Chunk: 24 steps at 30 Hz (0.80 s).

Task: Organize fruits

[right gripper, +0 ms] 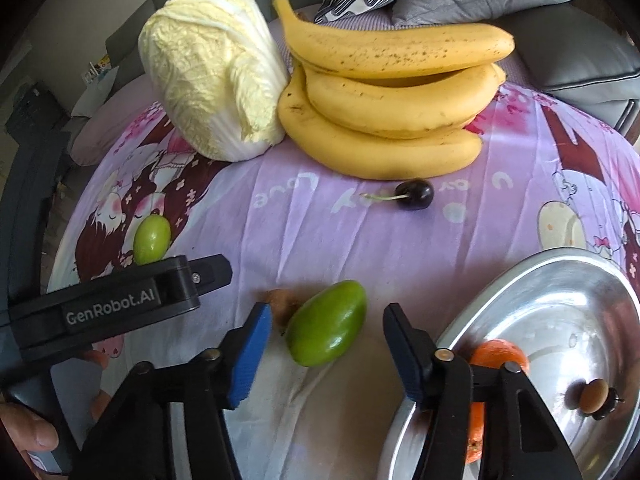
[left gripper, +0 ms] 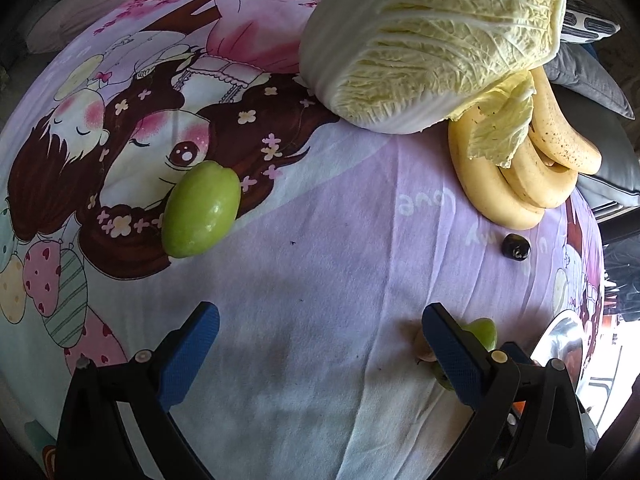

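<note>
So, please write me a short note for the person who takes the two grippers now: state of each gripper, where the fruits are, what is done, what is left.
Left gripper: open, empty, above bare cloth.
Right gripper: open around the near green fruit, pads not touching it yet.
Metal tray, at the right: holds an orange and a small brown fruit. That part is done.
Still on the cloth: near green fruit, far green fruit, cherry, bananas beside the cabbage.
Left: probably close on the near green fruit, move it to the tray, then the others.
</note>
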Available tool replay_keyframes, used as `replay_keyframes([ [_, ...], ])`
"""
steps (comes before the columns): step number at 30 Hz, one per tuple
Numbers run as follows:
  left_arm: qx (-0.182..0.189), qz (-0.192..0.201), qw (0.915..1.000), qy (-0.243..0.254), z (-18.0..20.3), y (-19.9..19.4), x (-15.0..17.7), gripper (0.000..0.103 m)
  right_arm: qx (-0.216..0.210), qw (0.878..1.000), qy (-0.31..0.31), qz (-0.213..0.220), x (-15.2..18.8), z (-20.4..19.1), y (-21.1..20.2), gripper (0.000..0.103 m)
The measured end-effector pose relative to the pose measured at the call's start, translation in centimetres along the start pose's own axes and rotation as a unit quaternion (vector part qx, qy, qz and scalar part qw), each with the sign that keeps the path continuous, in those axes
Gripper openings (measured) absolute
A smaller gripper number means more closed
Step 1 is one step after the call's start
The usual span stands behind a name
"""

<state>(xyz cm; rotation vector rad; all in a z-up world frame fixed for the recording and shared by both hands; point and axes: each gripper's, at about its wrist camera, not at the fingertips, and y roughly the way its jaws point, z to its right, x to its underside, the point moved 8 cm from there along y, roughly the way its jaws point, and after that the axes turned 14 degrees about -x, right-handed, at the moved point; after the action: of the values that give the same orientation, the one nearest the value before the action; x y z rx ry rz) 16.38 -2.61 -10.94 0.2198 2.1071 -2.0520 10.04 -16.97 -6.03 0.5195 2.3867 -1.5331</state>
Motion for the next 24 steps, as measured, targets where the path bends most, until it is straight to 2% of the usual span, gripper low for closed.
replay_keyframes([
  [11,-0.009,0.001,0.9999,0.008,0.7,0.2,0.5,0.101,-0.012,1.0,0.021,-0.018,0.7,0.7,1.4,0.049],
  [24,0.0,0.003,0.9999,0.016,2.4,-0.2,0.8,0.099,-0.028,0.999,0.039,-0.006,0.5,1.1,0.8,0.048],
])
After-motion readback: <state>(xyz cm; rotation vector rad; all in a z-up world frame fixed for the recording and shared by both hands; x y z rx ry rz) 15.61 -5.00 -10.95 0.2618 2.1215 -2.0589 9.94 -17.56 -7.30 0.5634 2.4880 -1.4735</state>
